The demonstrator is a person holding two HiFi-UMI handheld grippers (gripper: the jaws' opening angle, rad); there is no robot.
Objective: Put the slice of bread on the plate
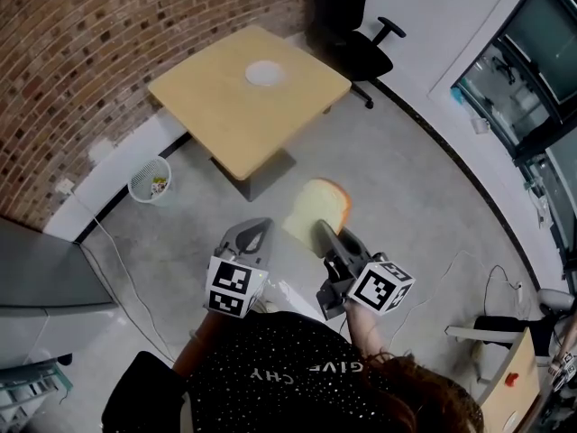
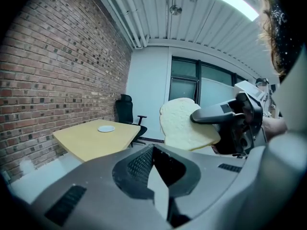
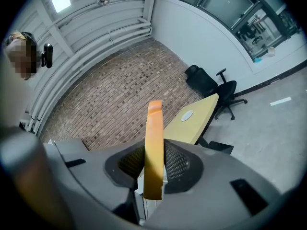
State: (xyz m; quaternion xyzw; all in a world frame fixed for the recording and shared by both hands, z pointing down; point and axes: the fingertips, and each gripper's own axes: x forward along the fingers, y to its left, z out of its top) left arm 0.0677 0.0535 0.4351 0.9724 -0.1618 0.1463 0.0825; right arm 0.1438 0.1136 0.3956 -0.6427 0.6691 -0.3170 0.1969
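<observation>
A slice of bread (image 1: 316, 209) with a tan crust hangs over the grey floor, pinched on edge in my right gripper (image 1: 323, 233). In the right gripper view the slice (image 3: 153, 147) stands upright between the jaws, crust towards the camera. The left gripper view shows its pale face (image 2: 182, 126). My left gripper (image 1: 253, 234) is beside it, to the left, jaws together with nothing in them (image 2: 160, 188). A small white plate (image 1: 264, 73) sits on a light wooden table (image 1: 225, 115) well ahead of both grippers; plate (image 2: 106, 128) and plate (image 3: 187, 114) appear far off.
A brick wall (image 1: 81, 70) runs behind the table. A black office chair (image 1: 347, 25) stands at the table's far side. A wire waste basket (image 1: 150, 179) sits by the wall on the left. Cables trail over the floor. Glass partitions line the right.
</observation>
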